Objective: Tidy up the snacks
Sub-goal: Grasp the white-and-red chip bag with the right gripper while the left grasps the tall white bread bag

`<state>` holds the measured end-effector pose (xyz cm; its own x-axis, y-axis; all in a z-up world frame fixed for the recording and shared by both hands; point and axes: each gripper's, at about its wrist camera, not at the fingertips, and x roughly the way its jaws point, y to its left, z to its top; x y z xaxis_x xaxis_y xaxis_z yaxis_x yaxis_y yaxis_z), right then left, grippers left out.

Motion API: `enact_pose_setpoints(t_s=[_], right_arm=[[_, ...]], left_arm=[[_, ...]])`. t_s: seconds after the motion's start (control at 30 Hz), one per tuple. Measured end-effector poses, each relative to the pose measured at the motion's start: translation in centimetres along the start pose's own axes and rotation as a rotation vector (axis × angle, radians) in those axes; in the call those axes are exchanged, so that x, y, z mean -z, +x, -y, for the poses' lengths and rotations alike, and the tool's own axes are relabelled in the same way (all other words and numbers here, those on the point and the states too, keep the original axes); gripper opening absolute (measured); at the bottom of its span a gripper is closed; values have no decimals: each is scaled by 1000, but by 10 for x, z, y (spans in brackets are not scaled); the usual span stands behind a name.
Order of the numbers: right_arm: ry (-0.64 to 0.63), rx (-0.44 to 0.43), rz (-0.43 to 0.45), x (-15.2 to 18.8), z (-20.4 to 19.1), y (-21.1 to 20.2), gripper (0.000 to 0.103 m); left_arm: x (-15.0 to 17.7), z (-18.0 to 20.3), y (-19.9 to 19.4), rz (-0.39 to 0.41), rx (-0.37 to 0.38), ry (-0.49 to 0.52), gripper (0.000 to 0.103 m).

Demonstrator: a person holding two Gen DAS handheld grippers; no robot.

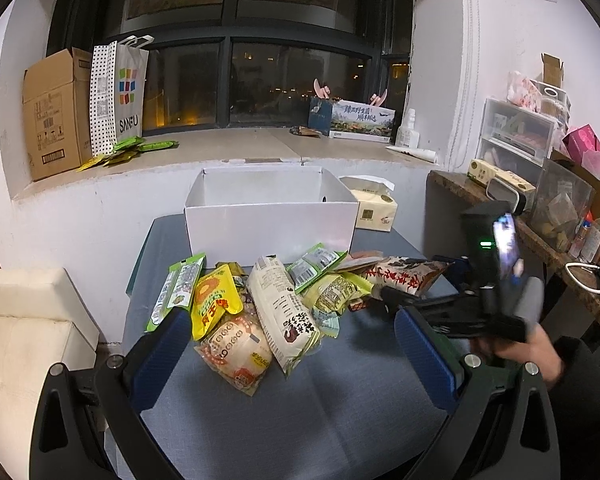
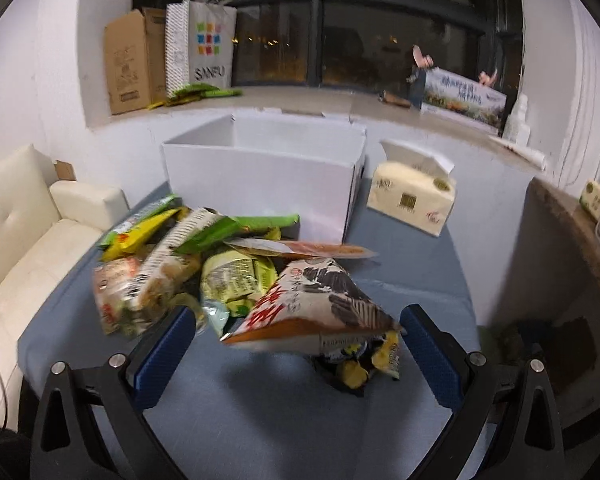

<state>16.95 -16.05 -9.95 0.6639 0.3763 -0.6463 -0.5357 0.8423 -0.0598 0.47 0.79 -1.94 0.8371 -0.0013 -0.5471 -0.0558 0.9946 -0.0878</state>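
A heap of snack packets (image 1: 268, 304) lies on the blue table (image 1: 300, 408), just in front of an open white box (image 1: 268, 220) that looks empty. My left gripper (image 1: 294, 330) is open, its blue pads straddling the near edge of the heap around a long cream packet (image 1: 280, 308) and a pink one (image 1: 236, 354). In the right wrist view the right gripper (image 2: 296, 332) is open too, hovering over a white-and-red bag (image 2: 312, 312) at the heap's right end; the white box (image 2: 260, 176) stands behind. The right gripper (image 1: 388, 294) also shows at the heap's right side.
A tissue pack (image 2: 412, 196) sits right of the box. A cream sofa (image 2: 28, 240) lies left of the table. A cluttered wooden shelf (image 1: 540, 240) stands right. On the window ledge are a cardboard box (image 1: 56, 112) and a paper bag (image 1: 118, 92).
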Motion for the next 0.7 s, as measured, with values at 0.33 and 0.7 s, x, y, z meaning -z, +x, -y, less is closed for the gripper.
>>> enact_pose_setpoints(t_s=[0.33,0.7], right_arm=[[95,-53,-59,9,22,43,39],[229,-174,106,14,50,-37,36]], left_arm=[[10,-11,17,-42,-16,-22,103],[14,-16,91,-198,93,-112,103]])
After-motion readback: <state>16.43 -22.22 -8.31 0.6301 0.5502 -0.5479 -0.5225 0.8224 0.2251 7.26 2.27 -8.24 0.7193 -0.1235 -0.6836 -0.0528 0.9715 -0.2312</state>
